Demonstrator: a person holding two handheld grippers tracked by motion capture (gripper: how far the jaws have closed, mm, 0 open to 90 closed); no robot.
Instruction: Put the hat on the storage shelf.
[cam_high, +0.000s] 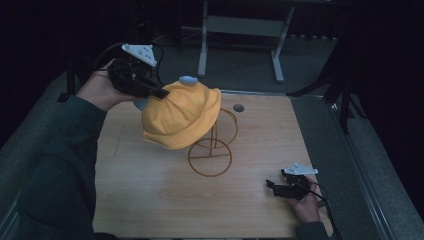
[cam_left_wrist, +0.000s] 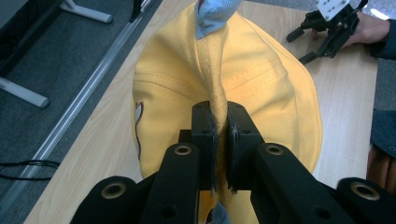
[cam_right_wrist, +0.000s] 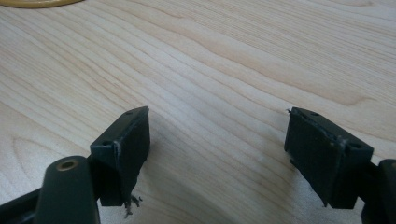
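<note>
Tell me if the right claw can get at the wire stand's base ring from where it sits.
Probably yes. The right claw rests open on the table, and bare wood lies between it and the base ring. The yellow hat, pinched by the left claw, hangs higher up.

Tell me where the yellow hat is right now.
In the high view the yellow hat sits left of centre atop the wire stand, its crown pinched by the left hand-held gripper.

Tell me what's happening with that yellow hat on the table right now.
A person's left gripper is pinching a fold of the yellow hat, which sits over the top of a wire stand on the wooden table. The right gripper rests near the table's front right corner, open and holding nothing.
</note>
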